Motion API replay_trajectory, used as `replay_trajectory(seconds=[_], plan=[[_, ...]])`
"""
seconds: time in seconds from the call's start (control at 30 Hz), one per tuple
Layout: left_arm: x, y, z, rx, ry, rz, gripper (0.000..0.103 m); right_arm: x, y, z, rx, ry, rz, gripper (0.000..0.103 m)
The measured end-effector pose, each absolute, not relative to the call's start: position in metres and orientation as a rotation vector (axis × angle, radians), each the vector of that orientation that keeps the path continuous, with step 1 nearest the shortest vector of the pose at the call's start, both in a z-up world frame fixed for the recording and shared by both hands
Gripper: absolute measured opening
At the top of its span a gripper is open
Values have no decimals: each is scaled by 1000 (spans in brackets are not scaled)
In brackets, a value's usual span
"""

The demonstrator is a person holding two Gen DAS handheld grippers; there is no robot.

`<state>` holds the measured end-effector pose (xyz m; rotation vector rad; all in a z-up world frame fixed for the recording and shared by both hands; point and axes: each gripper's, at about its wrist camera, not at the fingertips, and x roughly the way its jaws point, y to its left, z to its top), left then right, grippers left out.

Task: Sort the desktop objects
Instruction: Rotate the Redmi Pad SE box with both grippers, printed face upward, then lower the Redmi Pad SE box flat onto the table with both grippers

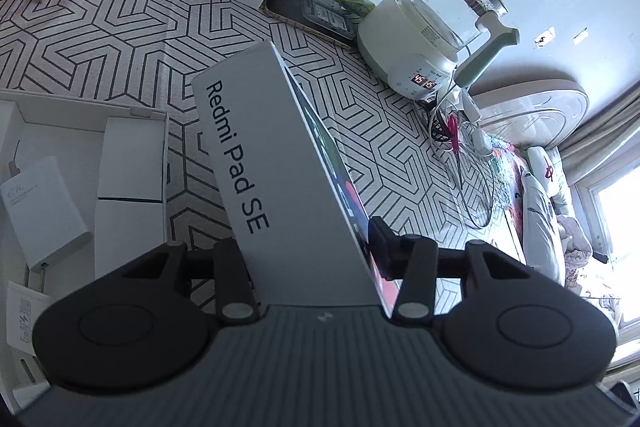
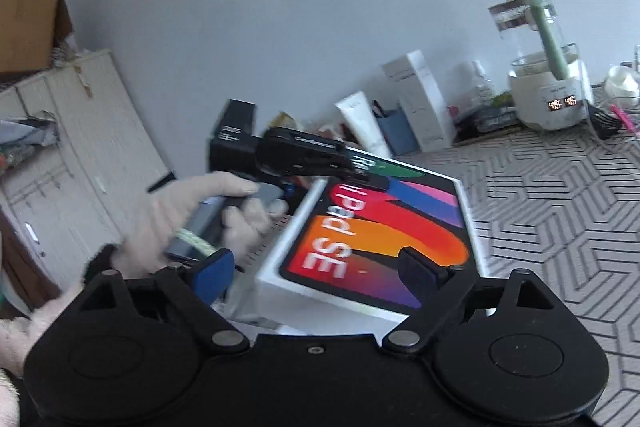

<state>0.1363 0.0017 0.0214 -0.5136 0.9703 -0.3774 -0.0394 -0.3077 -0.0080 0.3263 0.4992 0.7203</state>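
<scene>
One tablet box [image 1: 256, 163], one kettle [image 1: 436, 39], one charger [image 1: 44, 211], two hand-held grippers, one open tray [image 1: 80, 115].

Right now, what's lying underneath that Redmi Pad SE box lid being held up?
Beneath the raised Redmi Pad SE lid shows patterned tablecloth; beside it, the open box tray holding a white charger. Anything directly behind the lid is hidden.

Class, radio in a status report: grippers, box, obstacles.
Left gripper shut on Redmi Pad SE box lid, lifted. Right gripper open beside it. Open box tray below left.
</scene>
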Motion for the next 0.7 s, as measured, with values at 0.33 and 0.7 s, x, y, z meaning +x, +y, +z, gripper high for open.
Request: replay_trajectory(seconds=[0.33, 0.7], plan=[[136, 1, 21, -511, 933, -405, 41, 67, -352, -94, 703, 827, 723, 92], [124, -6, 32, -439, 926, -459, 39, 66, -327, -98, 844, 836, 763, 65]])
